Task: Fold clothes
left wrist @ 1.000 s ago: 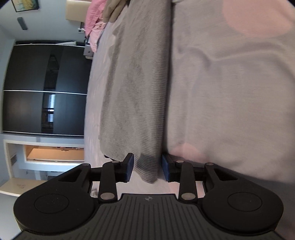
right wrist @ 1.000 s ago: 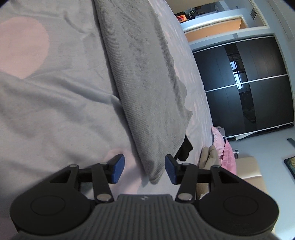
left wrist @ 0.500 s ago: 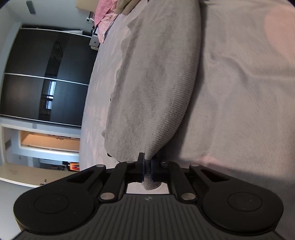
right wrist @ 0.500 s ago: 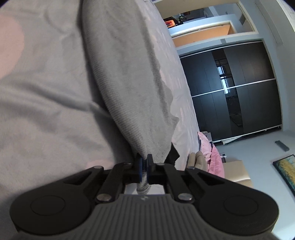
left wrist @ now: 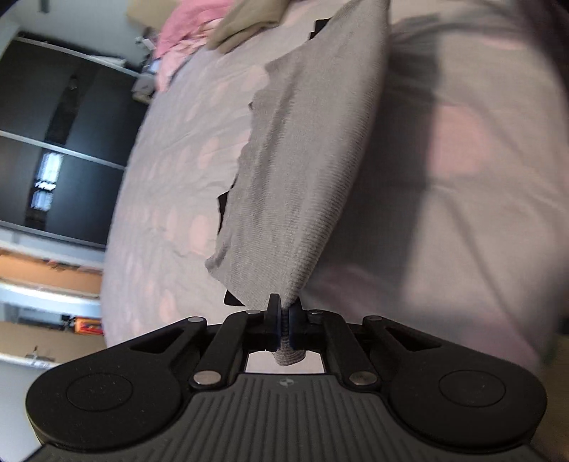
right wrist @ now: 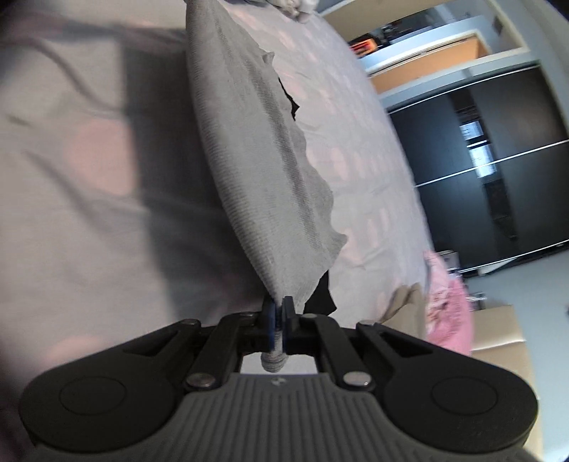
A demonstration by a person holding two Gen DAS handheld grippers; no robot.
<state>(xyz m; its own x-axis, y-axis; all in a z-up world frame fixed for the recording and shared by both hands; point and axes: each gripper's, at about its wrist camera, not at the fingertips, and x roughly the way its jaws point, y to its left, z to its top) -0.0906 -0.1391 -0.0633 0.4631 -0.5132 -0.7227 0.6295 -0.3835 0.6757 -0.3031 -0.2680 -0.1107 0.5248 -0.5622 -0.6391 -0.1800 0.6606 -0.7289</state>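
Observation:
A grey ribbed knit garment [left wrist: 302, 170] hangs stretched above a bed, held at two ends. My left gripper [left wrist: 283, 325] is shut on one corner of it; a tuft of cloth pokes out behind the jaws. My right gripper [right wrist: 278, 325] is shut on the other corner of the same garment [right wrist: 256, 149]. A black inner layer [right wrist: 322, 293] shows at the garment's loose edge. The cloth is lifted off the bed and casts a shadow on the cover.
The bed has a grey cover with pale pink dots [left wrist: 444, 213]. A pink cloth [left wrist: 185, 32] and a beige cloth [left wrist: 245, 25] lie at the bed's far end, also in the right wrist view [right wrist: 448, 302]. A dark sliding-door wardrobe [right wrist: 498, 160] stands beside the bed.
Both grippers went from open around the garment's corners to shut on them, then lifted the garment up off the bed; it now hangs taut between them.

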